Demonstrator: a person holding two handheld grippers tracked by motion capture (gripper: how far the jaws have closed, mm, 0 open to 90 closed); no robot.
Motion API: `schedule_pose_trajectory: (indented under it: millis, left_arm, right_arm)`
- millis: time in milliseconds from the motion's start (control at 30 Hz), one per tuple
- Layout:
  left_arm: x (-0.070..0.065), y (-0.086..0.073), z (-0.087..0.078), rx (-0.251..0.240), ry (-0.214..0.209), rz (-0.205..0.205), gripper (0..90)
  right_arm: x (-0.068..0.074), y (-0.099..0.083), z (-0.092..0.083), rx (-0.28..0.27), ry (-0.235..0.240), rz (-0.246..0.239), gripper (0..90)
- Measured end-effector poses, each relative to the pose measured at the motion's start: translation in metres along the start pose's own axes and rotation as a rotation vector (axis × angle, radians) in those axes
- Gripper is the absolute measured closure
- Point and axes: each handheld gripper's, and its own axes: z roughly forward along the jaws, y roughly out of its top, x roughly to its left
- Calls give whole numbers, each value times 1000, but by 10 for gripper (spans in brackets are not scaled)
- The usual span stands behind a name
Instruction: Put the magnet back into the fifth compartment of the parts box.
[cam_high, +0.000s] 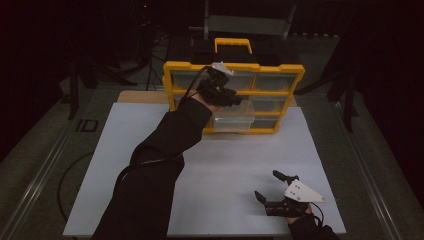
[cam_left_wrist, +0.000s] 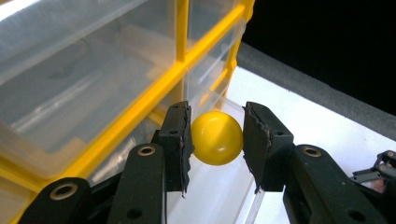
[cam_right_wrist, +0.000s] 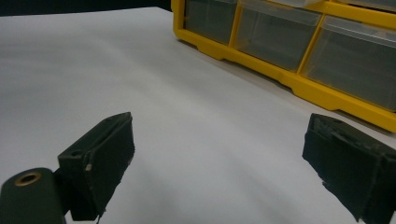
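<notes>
A small yellow ball (cam_left_wrist: 217, 137) sits between the black pads of my left gripper (cam_left_wrist: 215, 114), which is shut on it. That gripper (cam_high: 235, 97) is raised in front of the yellow organizer (cam_high: 232, 66), just above a clear drawer (cam_high: 235, 120) pulled out of its lower middle. In the left gripper view the open drawer (cam_left_wrist: 219, 191) lies directly below the ball. My right gripper (cam_high: 266, 184) rests low over the white table top (cam_high: 220, 165) at the near right, jaws wide open with nothing between them (cam_right_wrist: 219, 140).
The organizer (cam_right_wrist: 289, 79) has a yellow frame, a carry handle (cam_high: 233, 44) and several clear drawers, and stands at the table's far edge. Dark stands and cables surround the table. A cable (cam_high: 150, 162) trails along the left sleeve.
</notes>
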Motion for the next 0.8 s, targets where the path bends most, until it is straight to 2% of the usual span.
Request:
schedule_pose_trajectory:
  millis: [433,500,800]
  left_arm:
    - [3,-5,11,56,19,-23,629]
    - [4,-6,12,69,14,-38,629]
    - [2,-7,19,127,24,-33,629]
  right_arm:
    - [0,0,0,2,2,-2,89]
    - [0,0,0,2,2,0,89]
    - [0,0,0,0,1,-2,89]
